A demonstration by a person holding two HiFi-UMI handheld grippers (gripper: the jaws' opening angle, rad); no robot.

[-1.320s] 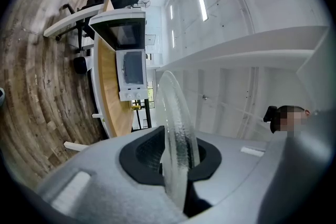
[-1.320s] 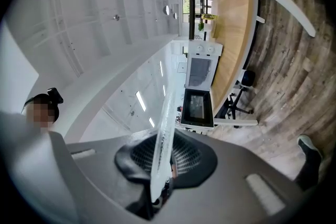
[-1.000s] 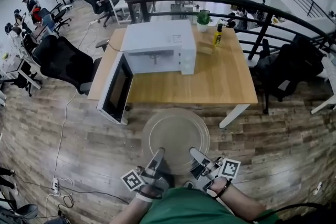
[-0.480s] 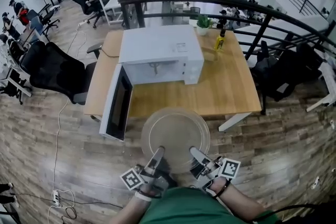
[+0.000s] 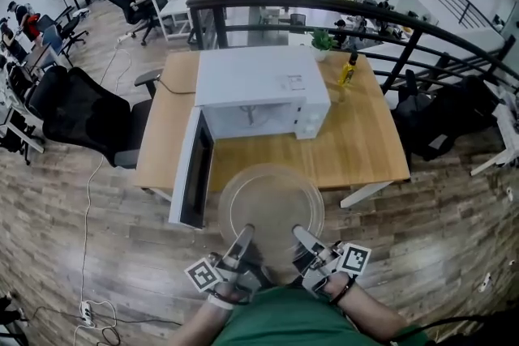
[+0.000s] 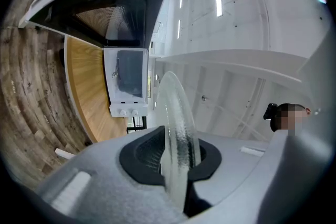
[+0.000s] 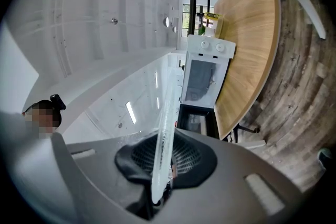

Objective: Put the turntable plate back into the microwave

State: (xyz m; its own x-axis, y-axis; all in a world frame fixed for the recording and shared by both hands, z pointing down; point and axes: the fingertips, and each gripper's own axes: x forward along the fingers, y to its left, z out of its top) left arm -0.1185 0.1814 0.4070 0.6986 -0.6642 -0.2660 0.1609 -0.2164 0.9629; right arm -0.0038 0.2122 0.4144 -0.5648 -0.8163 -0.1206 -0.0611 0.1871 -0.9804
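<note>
A round clear glass turntable plate [image 5: 272, 212] hangs level in front of me, over the wooden table's near edge. My left gripper [image 5: 241, 240] is shut on its near rim at the left, and my right gripper [image 5: 302, 240] is shut on the near rim at the right. In the left gripper view the plate's edge [image 6: 178, 139] stands between the dark pads; the right gripper view shows the plate [image 7: 164, 144] pinched the same way. The white microwave [image 5: 261, 91] sits on the table, its door [image 5: 191, 171] swung wide open towards me at the left, the cavity facing me.
The wooden table [image 5: 357, 146] also bears a yellow bottle [image 5: 347, 70] and a small potted plant [image 5: 322, 39] at its far right. Black office chairs [image 5: 85, 113] stand to the left, another [image 5: 442, 121] to the right. A curved dark railing [image 5: 357, 8] runs behind the table.
The table and microwave have come nearer and shifted right in the head view. The plate, held in both grippers, now reaches over the table's near edge.
</note>
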